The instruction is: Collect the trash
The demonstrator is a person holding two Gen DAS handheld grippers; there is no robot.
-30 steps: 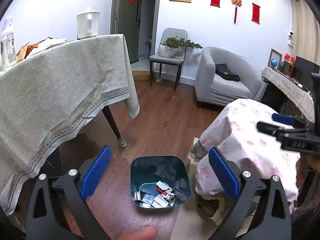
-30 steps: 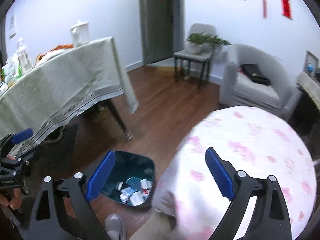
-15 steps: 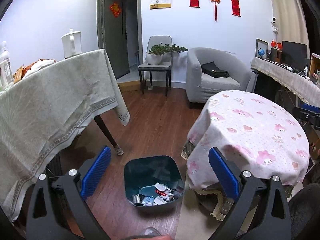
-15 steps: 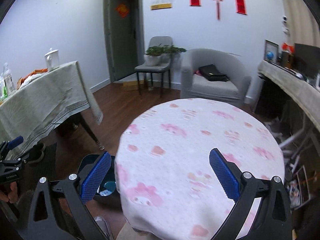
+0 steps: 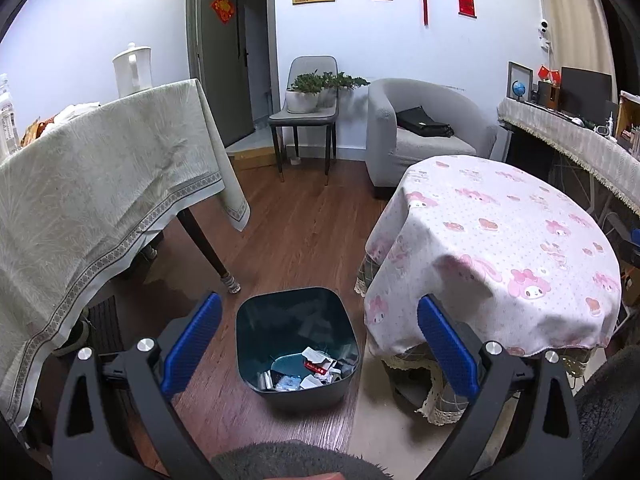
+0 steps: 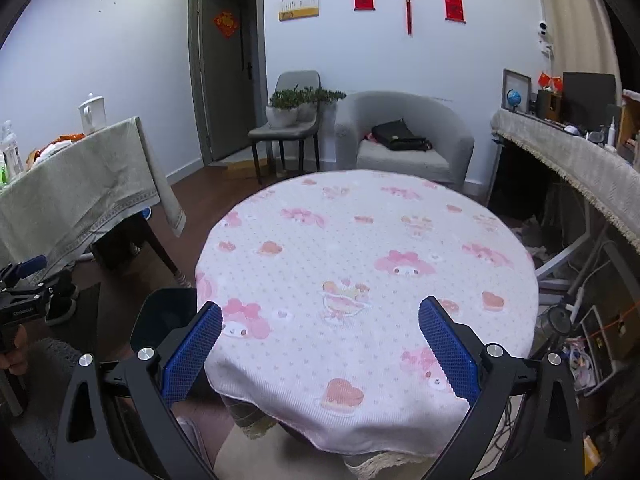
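Note:
A dark teal trash bin [image 5: 294, 340] stands on the wood floor between two tables, with several wrappers and paper scraps [image 5: 310, 372] at its bottom. My left gripper [image 5: 318, 340] hangs open above the bin, nothing between its blue pads. My right gripper [image 6: 320, 344] is open too, held over the round table with the pink cartoon cloth [image 6: 368, 272]; nothing lies on that cloth. In the right wrist view only the bin's rim [image 6: 160, 320] shows left of the round table, and my left gripper [image 6: 24, 280] appears at the far left edge.
A long table with a grey-green cloth [image 5: 92, 184] stands at left, carrying a white kettle [image 5: 132, 66] and packets. Behind are a grey chair with plants [image 5: 308, 100], a grey armchair [image 5: 420, 132] and a cluttered sideboard [image 5: 580, 136] at right. A person's dark sleeve [image 5: 296, 460] fills the bottom.
Both grippers rose and tilted up. The right one swung from the bin to above the round table. The bin sits lower in the left view. Both stayed open.

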